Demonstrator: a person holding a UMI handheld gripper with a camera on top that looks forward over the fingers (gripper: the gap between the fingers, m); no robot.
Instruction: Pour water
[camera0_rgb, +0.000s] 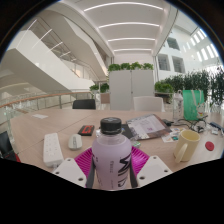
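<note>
A clear plastic bottle (111, 155) with a dark cap and a pale pink tint stands upright between my fingers, held up above the table. My gripper (111, 165) is shut on the bottle, a magenta pad (84, 160) pressing on each side of its body. To the right on the table stands a yellow mug (187, 146). A green cup (191, 103) stands farther back on the right.
The light table (50, 125) carries a white remote-like device (52, 149), a white mouse (76, 141), a dark phone (87, 130) and an open magazine (148, 125). A small red object (210, 145) lies beside the mug. A chair (85, 103) and planters stand beyond.
</note>
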